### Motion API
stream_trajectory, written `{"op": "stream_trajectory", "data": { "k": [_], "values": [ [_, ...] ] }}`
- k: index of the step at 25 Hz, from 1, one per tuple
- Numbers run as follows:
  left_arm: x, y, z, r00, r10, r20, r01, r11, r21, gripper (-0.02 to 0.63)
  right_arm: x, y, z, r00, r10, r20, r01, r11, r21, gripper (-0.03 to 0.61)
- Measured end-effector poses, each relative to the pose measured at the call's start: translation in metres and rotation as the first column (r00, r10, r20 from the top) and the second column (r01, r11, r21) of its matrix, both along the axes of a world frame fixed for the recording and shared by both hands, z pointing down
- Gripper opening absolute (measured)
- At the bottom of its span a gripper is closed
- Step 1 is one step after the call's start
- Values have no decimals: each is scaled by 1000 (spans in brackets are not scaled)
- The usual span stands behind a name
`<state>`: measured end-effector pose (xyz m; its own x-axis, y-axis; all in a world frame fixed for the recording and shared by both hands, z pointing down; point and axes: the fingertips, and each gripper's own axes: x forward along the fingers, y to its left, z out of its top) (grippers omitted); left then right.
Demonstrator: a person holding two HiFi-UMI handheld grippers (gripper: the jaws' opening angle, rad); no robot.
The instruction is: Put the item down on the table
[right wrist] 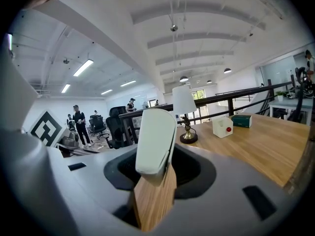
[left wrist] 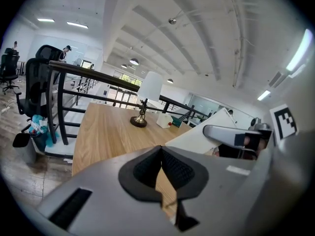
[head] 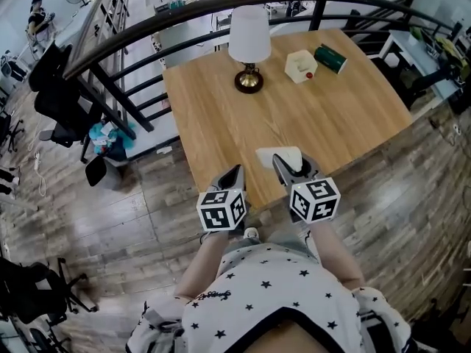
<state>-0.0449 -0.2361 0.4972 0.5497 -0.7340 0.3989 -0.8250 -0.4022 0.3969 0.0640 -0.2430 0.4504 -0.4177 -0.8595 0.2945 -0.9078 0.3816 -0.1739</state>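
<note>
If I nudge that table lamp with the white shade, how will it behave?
Pushed at the shade, the table lamp probably tips: tall, thin stem, small round base. Pushed low at the base, it likely slides on the smooth wooden table.

The table (head: 221, 116) lies bare nearside; lamp (head: 249, 46), white box (head: 300, 66), green box (head: 330, 58) crowd far edge.

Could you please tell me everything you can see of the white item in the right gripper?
The white item is a thin, flat slab with rounded corners, smooth and plain, plastic by its look. The jaws of the right gripper clamp one end of it; the rest juts out past them, over the near edge of the wooden table.
</note>
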Motion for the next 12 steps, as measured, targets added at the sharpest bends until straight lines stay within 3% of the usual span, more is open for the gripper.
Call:
{"op": "stream_trajectory", "data": {
  "k": [6,12],
  "values": [
    [2,-13,15,1000,-16,10,16,999,-36,11,12,-26,23,1000,-10,-22,9,999,-45,146],
    [3,-41,27,996,-83,6,84,994,-74,11,24,-66,44,996,-59,-70,53,995,-82,147]
  ]
}}
